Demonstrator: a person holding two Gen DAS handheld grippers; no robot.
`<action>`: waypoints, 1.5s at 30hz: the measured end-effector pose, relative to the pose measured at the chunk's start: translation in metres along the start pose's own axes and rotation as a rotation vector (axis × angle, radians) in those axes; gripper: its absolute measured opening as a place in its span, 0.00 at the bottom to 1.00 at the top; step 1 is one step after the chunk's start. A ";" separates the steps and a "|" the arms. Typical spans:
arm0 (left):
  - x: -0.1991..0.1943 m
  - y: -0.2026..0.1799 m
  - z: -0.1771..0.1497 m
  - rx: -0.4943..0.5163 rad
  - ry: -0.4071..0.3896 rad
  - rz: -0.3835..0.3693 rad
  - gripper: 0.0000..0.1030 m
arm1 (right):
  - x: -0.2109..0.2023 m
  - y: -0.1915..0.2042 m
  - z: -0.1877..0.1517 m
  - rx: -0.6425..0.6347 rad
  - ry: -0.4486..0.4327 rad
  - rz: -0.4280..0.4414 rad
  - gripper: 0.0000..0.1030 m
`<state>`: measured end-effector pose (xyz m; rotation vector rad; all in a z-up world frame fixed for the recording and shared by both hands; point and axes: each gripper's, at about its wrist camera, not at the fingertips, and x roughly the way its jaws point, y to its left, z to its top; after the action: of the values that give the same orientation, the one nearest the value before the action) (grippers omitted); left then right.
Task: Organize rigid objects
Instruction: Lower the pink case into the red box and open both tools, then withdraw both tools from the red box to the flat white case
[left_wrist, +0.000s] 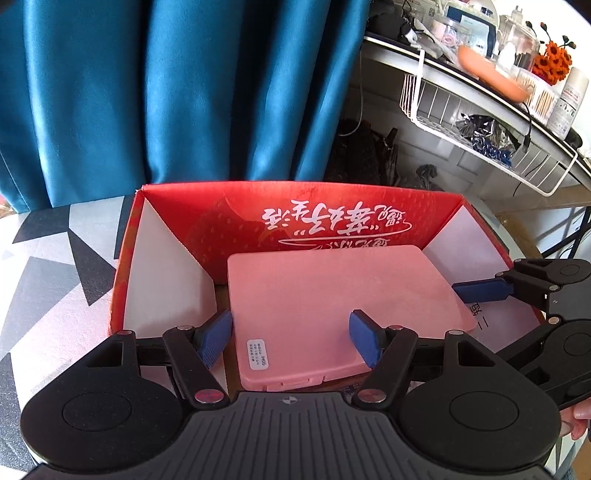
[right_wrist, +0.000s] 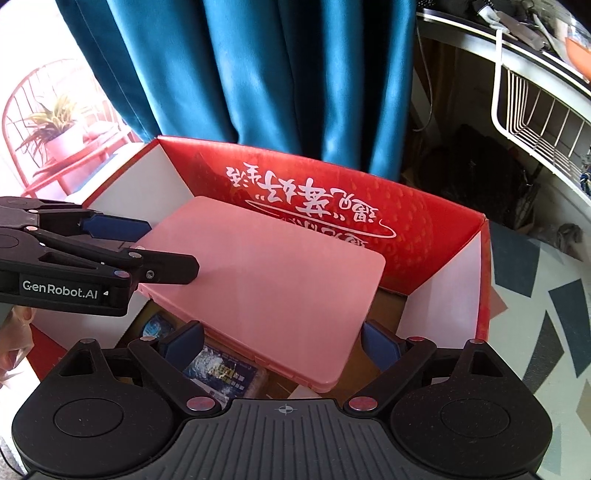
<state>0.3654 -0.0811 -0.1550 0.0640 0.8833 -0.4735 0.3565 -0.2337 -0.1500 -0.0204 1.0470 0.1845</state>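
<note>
Teal curtains (left_wrist: 177, 85) hang behind a table covered in a grey, black and white geometric cloth (left_wrist: 48, 258), and a white shelf with a wire basket (left_wrist: 476, 129) runs along the right side of the room. On the cloth stands an open red cardboard box (left_wrist: 303, 221) with white side flaps and white script on its inner back wall.

Inside the box lies a flat pink plastic case (left_wrist: 332, 306), closed, resting slightly tilted on top of other items, one a blue printed packet (right_wrist: 221, 373) seen under its near edge.

From the left wrist view, the left gripper (left_wrist: 291, 339) reaches down over the near-left part of the case, one blue pad (left_wrist: 214, 339) beside the case's left edge and the other over its lid. Its jaws stand apart, and I cannot tell if either pad touches the plastic.

The right gripper (right_wrist: 282, 341) comes in at the case's right corner, its jaws spread wide with the corner of the case between them. Its pads sit beside the edges without pressing visibly. In the right wrist view the left gripper's fingers (right_wrist: 110, 227) straddle the case's far-left edge.
</note>
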 end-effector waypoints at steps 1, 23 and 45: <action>0.001 0.000 0.000 -0.003 0.004 -0.009 0.69 | 0.001 -0.001 0.000 0.007 0.009 0.004 0.80; -0.042 -0.007 -0.016 0.016 -0.164 0.042 0.80 | -0.043 0.019 -0.016 -0.061 -0.168 -0.148 0.95; -0.165 -0.017 -0.135 0.029 -0.295 0.076 1.00 | -0.139 0.046 -0.149 0.063 -0.494 -0.095 1.00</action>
<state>0.1712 -0.0015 -0.1138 0.0527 0.5821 -0.4120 0.1537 -0.2237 -0.1015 0.0311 0.5568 0.0640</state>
